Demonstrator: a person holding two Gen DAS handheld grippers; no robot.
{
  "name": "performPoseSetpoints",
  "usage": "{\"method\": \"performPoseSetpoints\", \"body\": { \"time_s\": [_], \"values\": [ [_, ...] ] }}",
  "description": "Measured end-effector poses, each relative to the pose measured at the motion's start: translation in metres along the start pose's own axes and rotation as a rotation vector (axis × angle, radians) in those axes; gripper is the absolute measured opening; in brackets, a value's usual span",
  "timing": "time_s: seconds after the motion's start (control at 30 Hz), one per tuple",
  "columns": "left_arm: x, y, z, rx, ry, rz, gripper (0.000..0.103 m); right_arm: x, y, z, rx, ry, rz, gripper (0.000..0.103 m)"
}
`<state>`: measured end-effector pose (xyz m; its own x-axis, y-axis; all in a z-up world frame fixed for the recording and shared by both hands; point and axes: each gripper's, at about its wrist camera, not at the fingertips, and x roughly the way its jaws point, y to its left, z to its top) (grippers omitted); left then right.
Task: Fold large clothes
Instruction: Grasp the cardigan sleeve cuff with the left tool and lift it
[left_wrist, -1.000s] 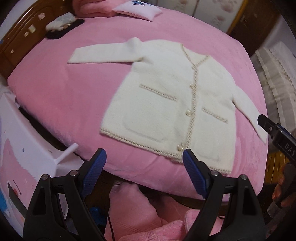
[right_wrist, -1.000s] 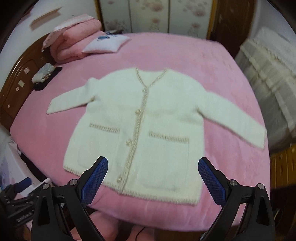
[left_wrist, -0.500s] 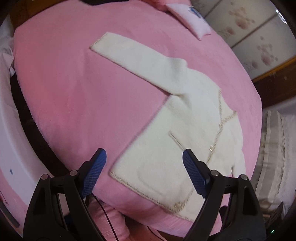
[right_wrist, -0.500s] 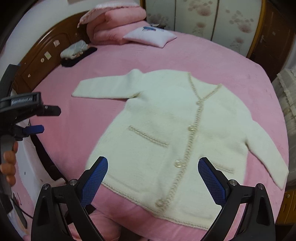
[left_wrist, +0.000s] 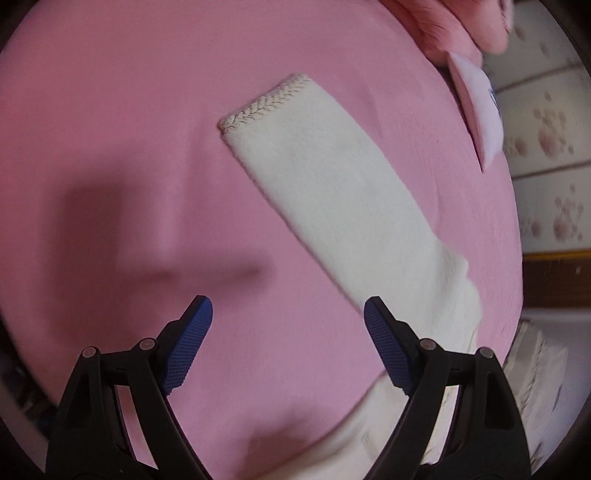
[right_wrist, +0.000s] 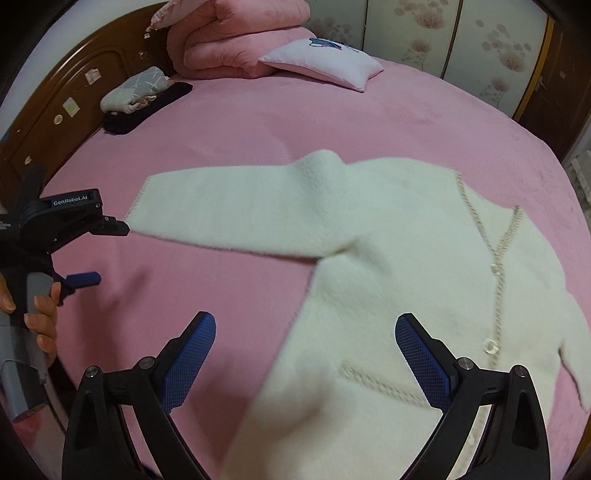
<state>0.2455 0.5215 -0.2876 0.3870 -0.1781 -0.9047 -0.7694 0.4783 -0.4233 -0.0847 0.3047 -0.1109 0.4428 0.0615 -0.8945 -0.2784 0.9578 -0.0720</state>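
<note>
A cream knitted cardigan (right_wrist: 388, 266) with braided trim and buttons lies flat, front up, on the pink bedspread (right_wrist: 332, 122). Its left sleeve (left_wrist: 332, 192) stretches out sideways, ending in a braided cuff (left_wrist: 266, 99). My left gripper (left_wrist: 288, 306) is open and empty, low over the bedspread, with the sleeve just past its right finger. In the right wrist view the left gripper (right_wrist: 107, 254) sits by the cuff, held by a hand (right_wrist: 40, 314). My right gripper (right_wrist: 306, 321) is open and empty above the cardigan's side, below the armpit.
At the head of the bed lie a folded pink duvet (right_wrist: 236, 40) and a small pale pillow (right_wrist: 321, 62). A folded grey cloth on a dark garment (right_wrist: 136, 92) lies by the wooden headboard (right_wrist: 48, 125). Floral wardrobe doors (right_wrist: 424, 37) stand behind.
Both grippers have dropped closer to the bed. The left one swung out to the left sleeve and rolled; the right one shifted left over the cardigan's side. Both stay open.
</note>
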Motion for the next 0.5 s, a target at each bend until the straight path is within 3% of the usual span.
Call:
{"method": "performPoseSetpoints", "body": {
  "time_s": [0.07,0.2,0.3,0.4,0.47,0.5],
  "values": [
    [0.028,0.007,0.01,-0.037,0.006,-0.013,0.071,0.03,0.008,0.009,0.018,0.001,0.001,0.1],
    [0.07,0.028,0.04,-0.094,-0.03,-0.04,0.068,0.088,0.037,0.028,0.038,0.032,-0.012,0.1],
    [0.079,0.036,0.05,-0.111,-0.109,-0.071,0.065,0.111,0.055,0.036,0.028,0.022,-0.012,0.1],
    [0.086,0.04,0.065,-0.088,-0.2,-0.078,0.041,0.126,0.072,0.041,-0.005,-0.001,-0.029,0.1],
    [0.093,0.042,0.075,-0.07,-0.22,-0.075,0.015,0.132,0.079,0.044,-0.017,-0.003,-0.041,0.1],
    [0.096,0.044,0.078,-0.062,-0.225,-0.084,0.01,0.136,0.08,0.045,-0.019,-0.002,-0.047,0.1]
  ]
}}
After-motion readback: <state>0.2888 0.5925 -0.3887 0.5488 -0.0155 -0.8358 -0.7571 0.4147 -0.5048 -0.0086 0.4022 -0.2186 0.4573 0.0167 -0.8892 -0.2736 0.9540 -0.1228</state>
